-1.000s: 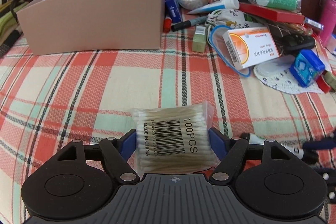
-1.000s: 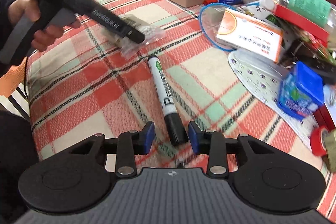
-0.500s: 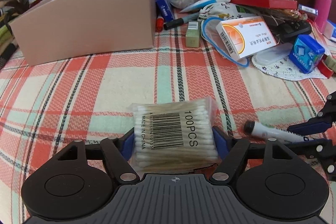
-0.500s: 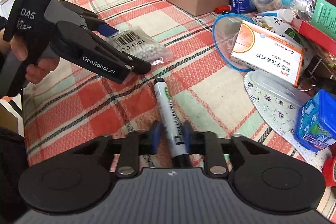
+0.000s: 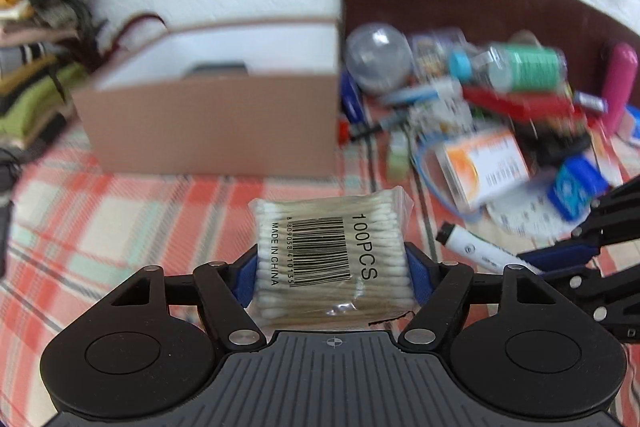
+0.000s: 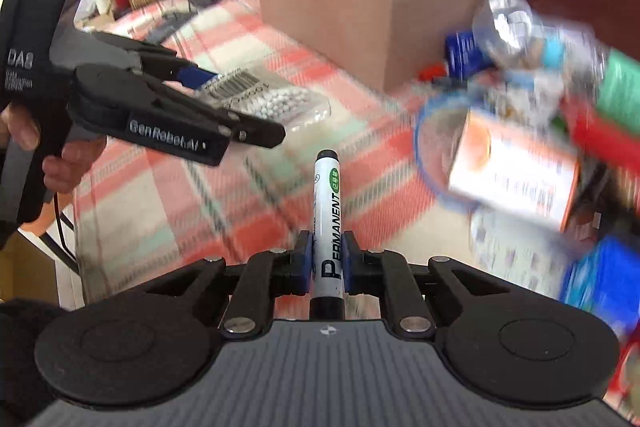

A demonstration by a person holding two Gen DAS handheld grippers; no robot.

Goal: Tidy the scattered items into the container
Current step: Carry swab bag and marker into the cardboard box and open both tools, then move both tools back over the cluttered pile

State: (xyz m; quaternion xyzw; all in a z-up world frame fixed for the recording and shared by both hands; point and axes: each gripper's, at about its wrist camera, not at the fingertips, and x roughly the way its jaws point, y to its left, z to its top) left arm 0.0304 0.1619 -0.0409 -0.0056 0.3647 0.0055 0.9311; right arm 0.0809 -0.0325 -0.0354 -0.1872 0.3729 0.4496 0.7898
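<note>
A: Your right gripper (image 6: 326, 265) has clamped onto the permanent marker (image 6: 329, 223) and lifted it off the plaid cloth (image 6: 256, 195); a second ago its fingers only straddled the cap end.

B: And your left gripper (image 5: 331, 273)?

A: It has raised the cotton swab pack (image 5: 332, 259) and swung toward the cardboard box (image 5: 216, 127), whose open inside now shows.

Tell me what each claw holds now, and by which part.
Left claw: clear plastic bag of cotton swabs, clamped across its two short sides. Right claw: white permanent marker, gripped on the barrel near its black cap.
</note>
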